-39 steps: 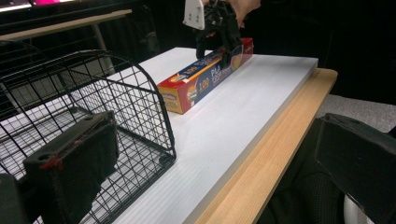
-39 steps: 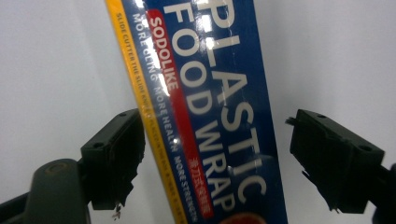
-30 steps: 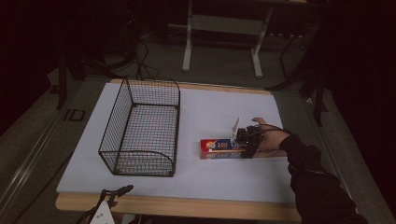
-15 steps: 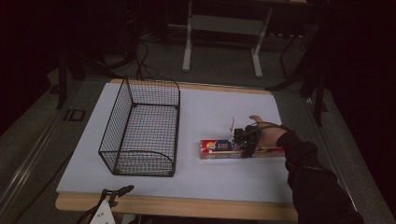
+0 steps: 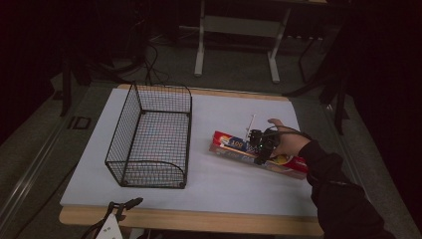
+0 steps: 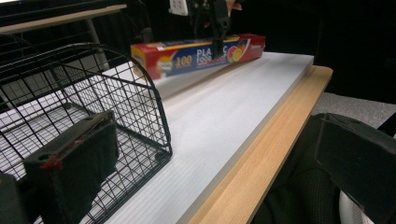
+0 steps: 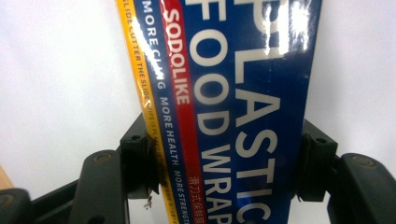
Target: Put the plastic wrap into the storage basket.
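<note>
A long red and blue plastic wrap box [image 5: 231,145] lies slantwise on the white board, right of the basket. My right gripper [image 5: 261,148] is shut across its middle, held by a hand in a dark sleeve. In the right gripper view both jaws press the box [image 7: 243,93] from either side, and the right gripper [image 7: 224,168] has the box between its pads. The left gripper view shows the box [image 6: 187,53] far off with the right gripper [image 6: 213,28] on top of it. My left gripper [image 5: 119,206] sits at the table's near edge, and in its own view the left gripper [image 6: 215,177] stands wide open, holding nothing.
A black wire basket [image 5: 124,130] stands on the left half of the white board [image 5: 224,189], its curved end close to my left gripper's jaw [image 6: 116,79]. The wooden table edge [image 5: 199,221] runs along the front. Desk legs and cables stand beyond the far side.
The box has turned from level to slanted under the right gripper: its left end swung away from me and its right end came nearer. The left gripper has not moved.
</note>
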Demonstrator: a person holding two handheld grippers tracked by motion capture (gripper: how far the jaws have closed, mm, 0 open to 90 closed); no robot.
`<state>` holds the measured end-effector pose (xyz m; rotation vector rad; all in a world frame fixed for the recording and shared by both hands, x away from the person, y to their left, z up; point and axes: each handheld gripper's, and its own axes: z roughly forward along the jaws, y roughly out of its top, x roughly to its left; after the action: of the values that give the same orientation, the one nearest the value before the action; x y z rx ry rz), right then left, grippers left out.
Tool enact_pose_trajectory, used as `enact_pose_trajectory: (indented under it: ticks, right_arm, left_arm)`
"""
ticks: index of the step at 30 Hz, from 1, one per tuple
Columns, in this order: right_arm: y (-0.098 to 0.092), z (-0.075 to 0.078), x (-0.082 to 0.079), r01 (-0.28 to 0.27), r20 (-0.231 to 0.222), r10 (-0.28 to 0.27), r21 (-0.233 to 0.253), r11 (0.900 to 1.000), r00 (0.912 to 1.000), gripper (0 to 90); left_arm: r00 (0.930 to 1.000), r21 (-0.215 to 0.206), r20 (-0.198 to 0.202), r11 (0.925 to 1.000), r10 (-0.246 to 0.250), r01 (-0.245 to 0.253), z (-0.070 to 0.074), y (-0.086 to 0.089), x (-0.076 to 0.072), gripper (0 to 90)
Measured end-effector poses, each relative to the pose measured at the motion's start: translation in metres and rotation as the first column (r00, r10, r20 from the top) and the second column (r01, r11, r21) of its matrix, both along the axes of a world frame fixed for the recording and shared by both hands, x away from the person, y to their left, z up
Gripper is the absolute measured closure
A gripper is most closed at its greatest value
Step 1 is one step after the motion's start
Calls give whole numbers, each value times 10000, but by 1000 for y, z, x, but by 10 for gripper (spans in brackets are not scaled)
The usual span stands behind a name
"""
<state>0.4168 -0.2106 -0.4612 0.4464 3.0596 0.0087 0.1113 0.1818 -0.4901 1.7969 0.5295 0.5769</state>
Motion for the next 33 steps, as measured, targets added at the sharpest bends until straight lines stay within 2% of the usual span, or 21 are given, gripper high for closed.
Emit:
enact_pose_trajectory:
  ticks: [4, 7, 9, 12, 13, 16, 19, 23, 26, 28, 29, 33]
  right_arm:
    - [2, 10, 4, 813, -40, -813, -67, 9967, 9967, 378]
    - [3, 16, 4, 1016, -70, -1017, -53, 9948, 9948, 379]
    - [4, 26, 2, 1238, 139, -1241, 216, 9921, 9922, 380]
    - [7, 39, 1, 1682, 133, -1694, 654, 9836, 9855, 381]
    - [7, 39, 1, 1682, 133, -1694, 654, 9836, 9855, 381]
    - [14, 54, 1, 2338, 23, -2359, 1246, 9643, 9718, 382]
    - [21, 66, 0, 2485, 231, -2557, 1653, 9544, 9665, 382]
    - [33, 81, 2, 2952, 396, -3112, 2226, 9291, 9495, 384]
    - [43, 92, 3, 3453, 465, -3682, 2552, 9031, 9286, 386]
    - [52, 99, 3, 3611, 548, -3883, 2679, 8932, 9199, 386]
    - [57, 102, 2, 3651, 629, -3949, 2715, 8905, 9166, 386]
    - [76, 113, 3, 3570, 773, -3942, 2932, 8869, 9158, 386]
  left_arm:
    - [10000, -17, 9, 10000, -13, 13, 0, 0, 0, 1]
    - [10000, -23, 26, 10000, -22, 22, 0, 0, -1, 1]
    - [10000, -26, 24, 10000, -33, 33, 0, 0, -1, 1]
    - [10000, -25, 25, 10000, -36, 36, 1, 0, 0, 1]
    - [10000, -25, 25, 10000, -36, 36, 1, 0, 0, 1]
    - [10000, -45, 9, 10000, -33, 33, 1, 0, 0, 1]
    - [10000, -74, 26, 10000, -28, 28, 1, 0, 0, 1]
    - [10000, -41, 29, 10000, -57, 57, 1, -1, 0, 1]
    - [9999, -23, 53, 10000, -92, 92, 1, -1, -1, 1]
    - [9999, -63, 51, 9999, -98, 98, 0, -2, -1, 1]
    - [9999, -36, 60, 9999, -94, 94, 1, -1, 0, 1]
    - [9999, -61, 97, 9999, -81, 82, 1, -1, -1, 1]
